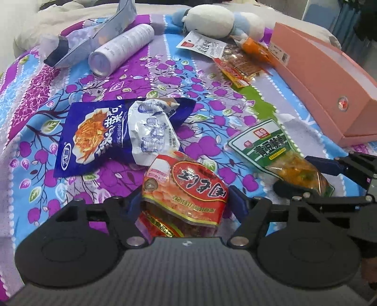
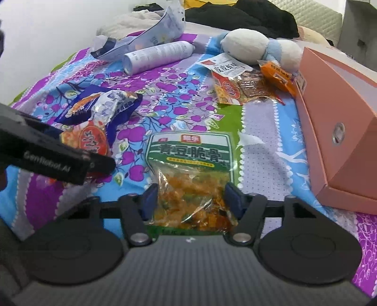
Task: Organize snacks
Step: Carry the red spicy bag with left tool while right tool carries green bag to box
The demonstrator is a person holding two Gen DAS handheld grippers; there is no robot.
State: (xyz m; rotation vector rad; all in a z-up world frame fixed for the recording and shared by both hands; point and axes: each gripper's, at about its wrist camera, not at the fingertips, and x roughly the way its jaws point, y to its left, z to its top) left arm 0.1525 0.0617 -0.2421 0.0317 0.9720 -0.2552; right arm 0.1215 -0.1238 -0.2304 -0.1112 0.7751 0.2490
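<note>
A red snack pack lies on the flowered bedspread between the blue pads of my left gripper; both pads touch its sides. A green pack of crunchy snack lies in front of my right gripper, whose pads press on the clear lower end of the bag. In the left wrist view the right gripper shows at the right, around that green pack. The red pack also shows in the right wrist view, partly hidden by the left gripper's black body.
A blue noodle pack and a crumpled white wrapper lie left of centre. A long pink box stands along the right. At the back are a white bottle, a plush toy and more snack packs.
</note>
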